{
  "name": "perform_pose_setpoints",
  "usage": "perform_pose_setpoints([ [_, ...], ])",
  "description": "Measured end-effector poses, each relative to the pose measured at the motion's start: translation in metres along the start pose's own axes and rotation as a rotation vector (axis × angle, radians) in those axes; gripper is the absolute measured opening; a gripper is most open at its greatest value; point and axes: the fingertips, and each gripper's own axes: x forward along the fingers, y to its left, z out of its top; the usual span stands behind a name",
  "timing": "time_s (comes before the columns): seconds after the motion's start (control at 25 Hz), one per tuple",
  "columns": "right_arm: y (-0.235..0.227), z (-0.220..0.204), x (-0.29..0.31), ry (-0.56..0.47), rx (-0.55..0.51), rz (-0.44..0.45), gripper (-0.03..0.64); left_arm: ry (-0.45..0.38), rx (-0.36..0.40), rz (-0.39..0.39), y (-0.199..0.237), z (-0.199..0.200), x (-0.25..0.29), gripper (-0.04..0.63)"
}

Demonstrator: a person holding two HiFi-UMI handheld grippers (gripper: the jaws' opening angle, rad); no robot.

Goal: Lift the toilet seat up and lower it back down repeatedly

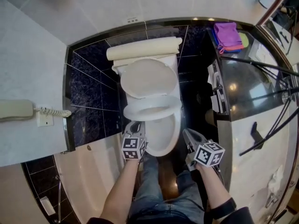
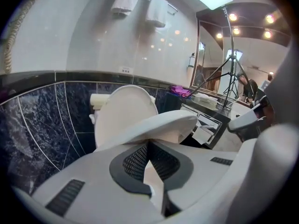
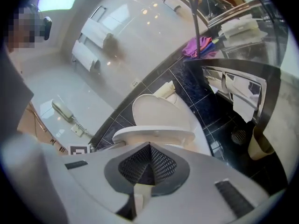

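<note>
The white toilet [image 1: 164,135] stands against dark tiles with its lid [image 1: 148,77] upright against the tank. Its seat [image 1: 152,108] is raised partway off the bowl and tilts up at the front. My left gripper [image 1: 134,126] is at the seat's front left edge, jaws shut, pads meeting each other. In the left gripper view its tips [image 2: 148,144] sit just under the seat's rim [image 2: 159,125]; I cannot tell whether they touch. My right gripper [image 1: 187,133] hovers right of the bowl, shut and empty. From it [image 3: 150,146] the seat [image 3: 154,134] shows ahead.
A wall phone [image 1: 16,110] with a coiled cord hangs at left. A dark counter [image 1: 247,83] at right carries a purple cloth [image 1: 227,35]; tripod legs [image 1: 261,64] cross it. A pale tub [image 1: 84,171] lies lower left. The person's jeans [image 1: 154,190] stand before the bowl.
</note>
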Motion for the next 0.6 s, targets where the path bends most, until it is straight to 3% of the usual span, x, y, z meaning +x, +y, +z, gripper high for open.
perform_pose_setpoints([
  [0.16,0.007,0.014,-0.003,-0.023,-0.045,-0.014,0.012,-0.016,0.035,-0.008,0.011,0.027,0.017,0.0],
  [0.6,0.003,0.018,-0.006,-0.013,-0.043,-0.049,0.012,-0.068,0.088,-0.003,0.044,0.086,0.071,0.0],
])
